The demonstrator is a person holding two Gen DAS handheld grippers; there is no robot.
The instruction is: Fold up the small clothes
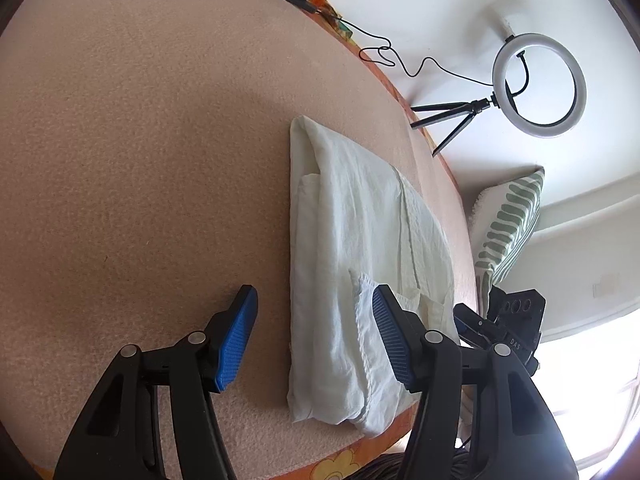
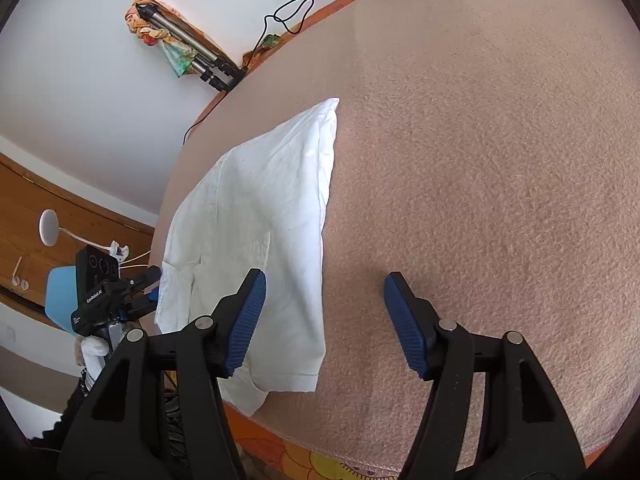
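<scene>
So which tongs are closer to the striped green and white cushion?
Left. The left tongs hover beside the striped cushion; the right tongs hover farther away.

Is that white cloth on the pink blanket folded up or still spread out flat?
Folded. The white cloth lies as a narrow strip with layers overlapping and doubled edges showing.

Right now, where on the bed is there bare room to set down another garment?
Bare pink blanket runs from the folded white garment towards the right gripper's side and on to the wall. Crowded: the other side, where the garment nears the bed edge beside the striped pillow.
</scene>
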